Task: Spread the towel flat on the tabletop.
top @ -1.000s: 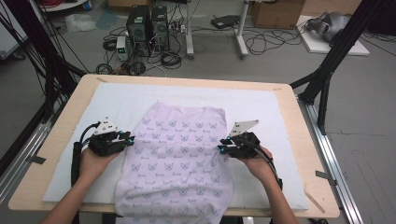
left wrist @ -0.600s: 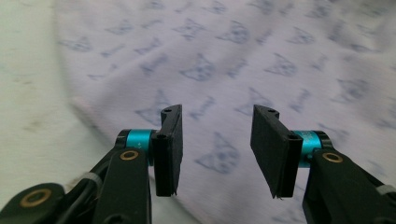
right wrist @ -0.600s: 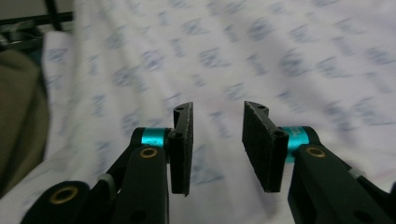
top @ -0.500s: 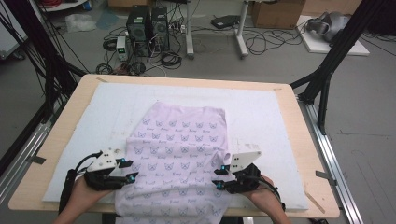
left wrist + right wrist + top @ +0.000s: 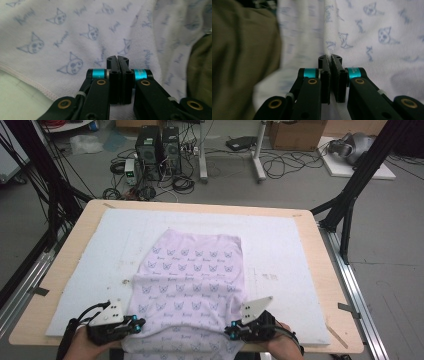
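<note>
high view: left tool (image 5: 134,324) and right tool (image 5: 231,330) have just pinched closed on near corners of the cat-print towel (image 5: 192,275), which lies on the white pad (image 5: 280,245) over the tabletop (image 5: 320,270), near edge overhanging.

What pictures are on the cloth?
Blue cat faces on pale lilac cloth, clearest in the left gripper view.

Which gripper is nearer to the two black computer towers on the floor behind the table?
Left. The left gripper pinches the towel at its near left edge, more below the towers. The right gripper pinches the near right edge, farther across.
</note>
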Demonstrator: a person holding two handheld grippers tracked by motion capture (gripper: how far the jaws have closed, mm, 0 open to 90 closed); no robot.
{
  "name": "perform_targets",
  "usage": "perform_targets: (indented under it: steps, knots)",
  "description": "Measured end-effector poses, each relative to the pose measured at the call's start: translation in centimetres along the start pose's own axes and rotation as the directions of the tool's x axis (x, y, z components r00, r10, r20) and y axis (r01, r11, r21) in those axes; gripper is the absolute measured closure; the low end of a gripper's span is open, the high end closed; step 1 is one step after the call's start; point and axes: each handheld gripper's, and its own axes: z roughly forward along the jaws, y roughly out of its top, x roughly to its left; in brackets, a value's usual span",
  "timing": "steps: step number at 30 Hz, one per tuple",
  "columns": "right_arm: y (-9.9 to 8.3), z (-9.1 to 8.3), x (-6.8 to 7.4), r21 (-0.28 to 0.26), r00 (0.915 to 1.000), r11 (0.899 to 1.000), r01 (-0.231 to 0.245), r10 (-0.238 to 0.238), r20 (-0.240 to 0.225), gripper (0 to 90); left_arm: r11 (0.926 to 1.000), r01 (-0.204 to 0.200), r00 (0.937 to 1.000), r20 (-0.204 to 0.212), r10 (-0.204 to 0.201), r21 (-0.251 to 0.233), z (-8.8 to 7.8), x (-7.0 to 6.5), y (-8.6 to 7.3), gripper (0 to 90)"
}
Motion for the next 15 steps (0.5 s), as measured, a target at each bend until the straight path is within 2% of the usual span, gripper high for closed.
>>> perform_targets:
  steps: [1,2,3,5,7,9,12,15]
  knots:
    - [0.1,-0.4,0.8,-0.019,0.9999,1.000,0.005,-0.005,-0.016,76.8,0.9999,0.002,1.0000,-0.001,-0.002,-0.012,-0.5,-0.3,0.0,86.8]
    - [0.3,-0.9,1.2,-0.045,1.0000,0.999,0.007,-0.007,-0.003,71.4,0.9997,0.007,0.9999,-0.014,-0.007,-0.023,-0.9,-0.4,0.1,81.2]
    - [0.4,-1.3,1.4,-0.067,1.0000,0.998,-0.004,0.004,-0.002,71.0,0.9996,0.003,0.9995,-0.032,-0.004,-0.029,-1.1,-0.4,0.2,73.7]
    - [0.8,-2.1,1.1,-0.093,0.9992,0.996,0.001,0.003,0.041,69.3,0.9992,-0.005,0.9985,-0.055,0.003,-0.040,-1.0,0.3,0.5,68.7]
    - [1.1,-2.2,0.0,-0.100,0.9966,0.995,-0.013,0.021,0.080,68.3,0.9991,0.007,0.9975,-0.070,-0.010,-0.041,-0.2,1.1,0.8,64.5]
    - [1.3,-1.4,-1.2,-0.044,0.9900,0.999,-0.010,0.016,0.140,65.0,0.9998,0.015,0.9960,-0.088,-0.016,-0.012,1.0,2.0,0.8,61.0]
    - [0.9,0.1,-2.9,0.034,0.9858,0.999,-0.032,0.026,0.166,63.3,0.9984,0.023,0.9950,-0.098,-0.018,0.051,2.6,2.9,0.5,58.4]
    - [0.1,1.2,-3.1,0.063,0.9859,0.997,-0.042,0.031,0.164,65.2,0.9987,0.038,0.9959,-0.083,-0.035,0.033,2.8,3.2,0.1,61.9]
